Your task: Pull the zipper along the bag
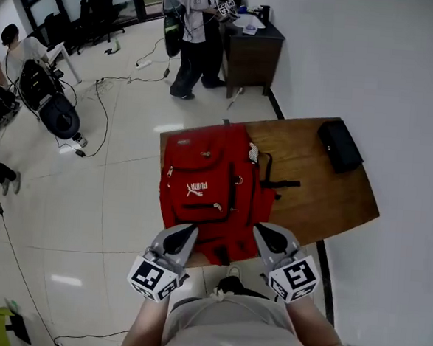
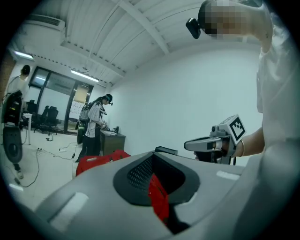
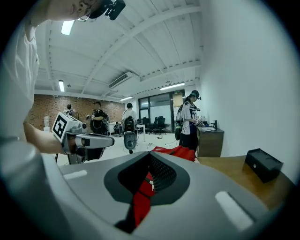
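Observation:
A red backpack (image 1: 208,183) lies flat on the brown wooden table (image 1: 326,191), its near end hanging over the table's front edge. My left gripper (image 1: 190,230) and right gripper (image 1: 261,231) hover side by side at that near end, both pointing away from me. Each has its jaws together with nothing held. In the left gripper view the backpack (image 2: 98,161) shows beyond my left gripper (image 2: 152,163), with the right gripper (image 2: 186,145) off to the right. In the right gripper view the backpack (image 3: 176,151) lies ahead of my right gripper (image 3: 150,161), and the left gripper (image 3: 111,139) is at the left.
A black case (image 1: 340,145) sits at the table's far right corner, apart from the bag. A white wall runs along the right. A person (image 1: 193,34) stands at a dark desk (image 1: 251,49) beyond the table. Cables lie on the tiled floor at the left.

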